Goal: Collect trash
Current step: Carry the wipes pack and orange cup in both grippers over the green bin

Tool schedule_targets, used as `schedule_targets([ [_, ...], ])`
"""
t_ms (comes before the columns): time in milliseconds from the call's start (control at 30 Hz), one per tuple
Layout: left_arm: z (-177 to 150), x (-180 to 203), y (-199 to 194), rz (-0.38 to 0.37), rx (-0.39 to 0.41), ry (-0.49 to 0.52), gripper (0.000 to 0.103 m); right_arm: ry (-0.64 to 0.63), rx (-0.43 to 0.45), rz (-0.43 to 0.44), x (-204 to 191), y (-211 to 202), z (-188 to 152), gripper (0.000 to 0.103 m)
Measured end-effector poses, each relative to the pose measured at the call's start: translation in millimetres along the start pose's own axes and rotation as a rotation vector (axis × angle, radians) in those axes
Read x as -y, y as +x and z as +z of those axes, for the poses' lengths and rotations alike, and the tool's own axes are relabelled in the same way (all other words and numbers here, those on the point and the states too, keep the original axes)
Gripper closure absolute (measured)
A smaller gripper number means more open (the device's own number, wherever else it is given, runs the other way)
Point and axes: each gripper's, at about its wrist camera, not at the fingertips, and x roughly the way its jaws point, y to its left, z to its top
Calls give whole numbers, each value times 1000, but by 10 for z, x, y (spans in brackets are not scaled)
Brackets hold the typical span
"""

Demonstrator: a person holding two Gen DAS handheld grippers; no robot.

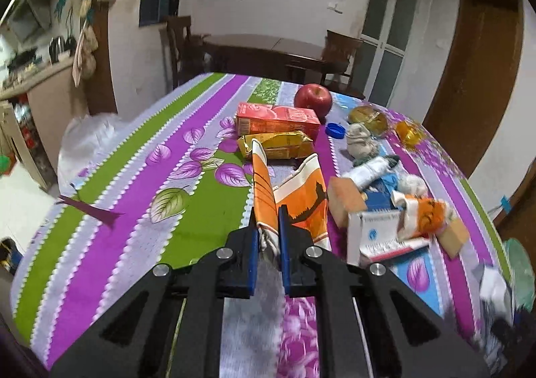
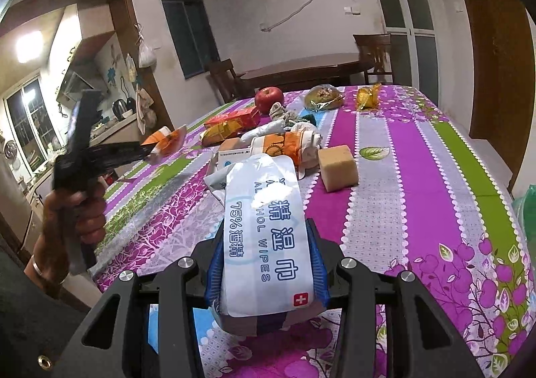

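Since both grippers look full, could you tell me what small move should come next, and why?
Probably lift both clear of the table toward a bin; none is in view. The left gripper is shut on an orange wrapper, and the right gripper on a wipes pack.

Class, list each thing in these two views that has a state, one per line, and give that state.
Left tool: shut on the orange wrapper, lifted off the table.
Right tool: shut on the alcohol wipes pack.
Red apple: whole, resting on the tablecloth.
Red carton: lying on its side.
Blue bottle cap: off, loose on the cloth.
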Motion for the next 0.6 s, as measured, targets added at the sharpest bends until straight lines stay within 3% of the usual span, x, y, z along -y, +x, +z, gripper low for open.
schedule_targets([
  [300, -172, 481, -229, 24, 69, 160, 93, -37, 21, -117, -117, -58, -42, 58],
  [600, -298, 810, -264, 0, 82, 231, 93, 14, 81, -218, 26, -222, -24, 58],
])
